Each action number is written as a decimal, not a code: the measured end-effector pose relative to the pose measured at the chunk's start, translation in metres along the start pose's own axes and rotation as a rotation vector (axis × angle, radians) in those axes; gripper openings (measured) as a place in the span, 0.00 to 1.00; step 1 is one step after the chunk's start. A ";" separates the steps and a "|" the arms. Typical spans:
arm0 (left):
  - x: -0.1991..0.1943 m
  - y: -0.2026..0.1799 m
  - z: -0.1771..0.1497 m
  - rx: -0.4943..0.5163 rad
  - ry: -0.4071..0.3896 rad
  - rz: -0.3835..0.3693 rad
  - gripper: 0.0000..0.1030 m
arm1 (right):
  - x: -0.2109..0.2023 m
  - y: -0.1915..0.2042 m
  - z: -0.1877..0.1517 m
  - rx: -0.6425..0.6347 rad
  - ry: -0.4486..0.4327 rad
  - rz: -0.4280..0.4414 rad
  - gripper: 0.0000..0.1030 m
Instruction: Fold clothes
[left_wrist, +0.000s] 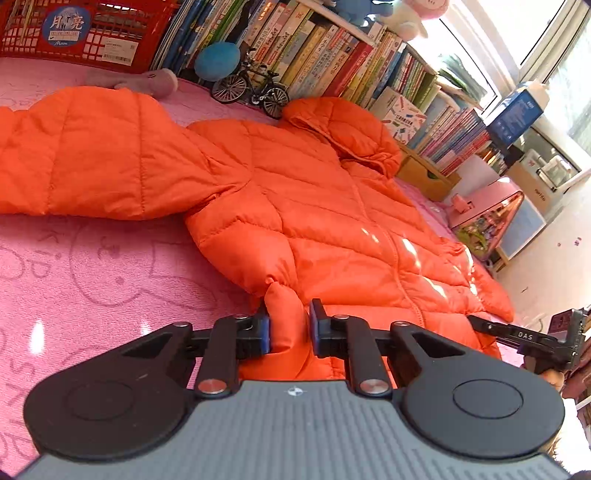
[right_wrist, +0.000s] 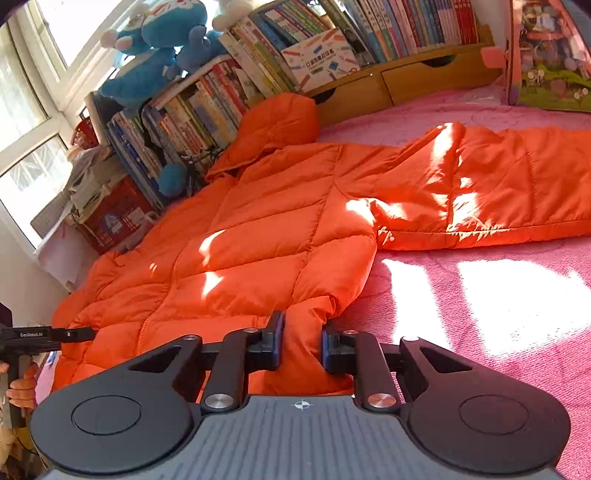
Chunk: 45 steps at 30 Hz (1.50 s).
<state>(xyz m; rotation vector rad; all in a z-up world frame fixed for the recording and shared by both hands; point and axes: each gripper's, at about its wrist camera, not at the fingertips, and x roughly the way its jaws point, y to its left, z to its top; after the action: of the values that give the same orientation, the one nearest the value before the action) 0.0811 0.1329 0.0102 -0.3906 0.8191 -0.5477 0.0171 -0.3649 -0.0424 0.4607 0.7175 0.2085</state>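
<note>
An orange puffer jacket (left_wrist: 314, 206) lies spread on a pink blanket (left_wrist: 92, 266), hood toward the bookshelf, one sleeve stretched out to the left. My left gripper (left_wrist: 289, 326) is shut on a pinched fold of the jacket's hem at its left bottom corner. The right wrist view shows the same jacket (right_wrist: 240, 236) with its other sleeve reaching right. My right gripper (right_wrist: 303, 341) is shut on the hem at the right bottom corner. Each view catches the other gripper at its edge: the right gripper (left_wrist: 524, 338) and the left gripper (right_wrist: 48, 336).
A bookshelf (left_wrist: 332, 62) full of books runs behind the jacket. A model bicycle (left_wrist: 251, 86), a blue ball (left_wrist: 217, 61), a grey plush (left_wrist: 147, 81) and a red basket (left_wrist: 85, 33) sit at the back. A pink toy box (left_wrist: 491, 218) stands at the right.
</note>
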 end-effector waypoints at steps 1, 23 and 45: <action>-0.009 -0.002 -0.001 0.004 -0.015 -0.023 0.13 | -0.003 0.002 0.001 0.000 -0.001 0.012 0.13; -0.052 -0.050 0.028 0.504 -0.196 0.328 0.62 | -0.078 0.055 0.029 -0.468 -0.144 -0.367 0.85; 0.297 -0.092 0.125 0.725 -0.143 0.682 0.63 | 0.203 0.144 0.141 -0.971 -0.364 -0.481 0.21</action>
<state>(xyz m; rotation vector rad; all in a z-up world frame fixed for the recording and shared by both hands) 0.3156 -0.1028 -0.0345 0.5046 0.5185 -0.1427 0.2579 -0.2170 0.0004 -0.5905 0.2865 -0.0002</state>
